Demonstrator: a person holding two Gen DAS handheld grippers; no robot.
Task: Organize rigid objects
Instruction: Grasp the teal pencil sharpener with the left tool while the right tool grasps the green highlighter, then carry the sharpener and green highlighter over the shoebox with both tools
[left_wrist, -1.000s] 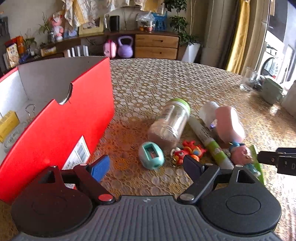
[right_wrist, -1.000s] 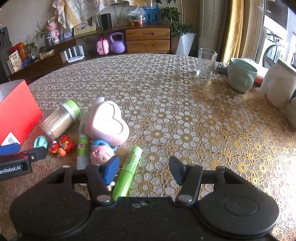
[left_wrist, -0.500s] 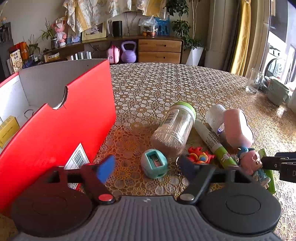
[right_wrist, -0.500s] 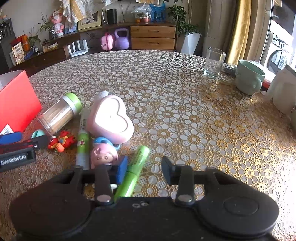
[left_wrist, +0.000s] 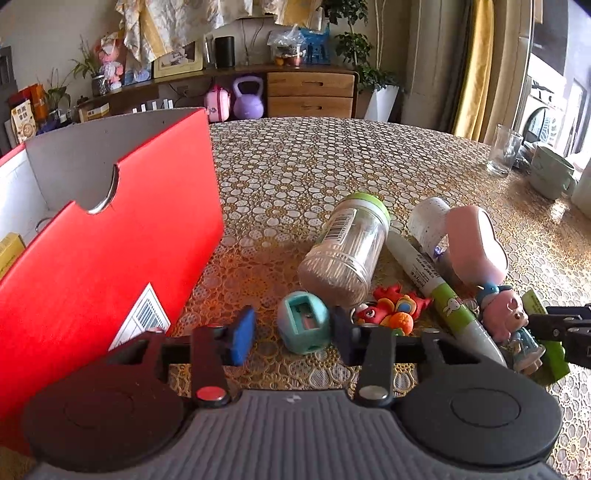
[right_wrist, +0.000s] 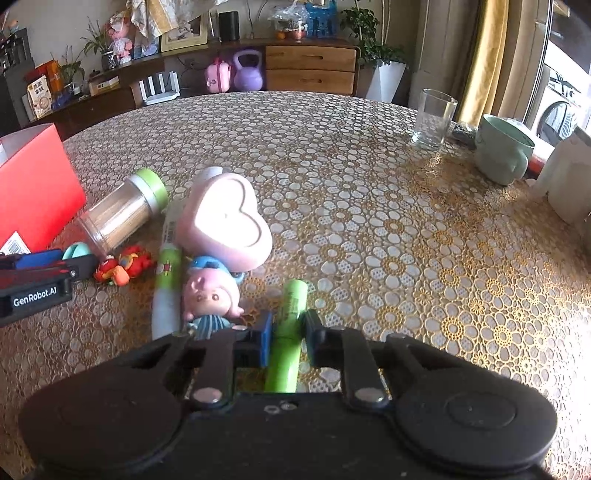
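Green tube (right_wrist: 290, 328) points away, lengthwise in right tool (right_wrist: 286, 332).

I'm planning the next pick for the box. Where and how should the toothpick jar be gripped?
Grip the toothpick jar across its clear round body, jaws coming from above. It lies on its side, green lid away from the red box; the sharpener crowds its base, so take it mid-body.

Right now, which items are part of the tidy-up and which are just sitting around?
Job:
- red box
- teal sharpener
- toothpick jar
- green tube
- pink heart case
- pig figure
- marker
- red toy

Lying about:
- drinking glass
- green mug
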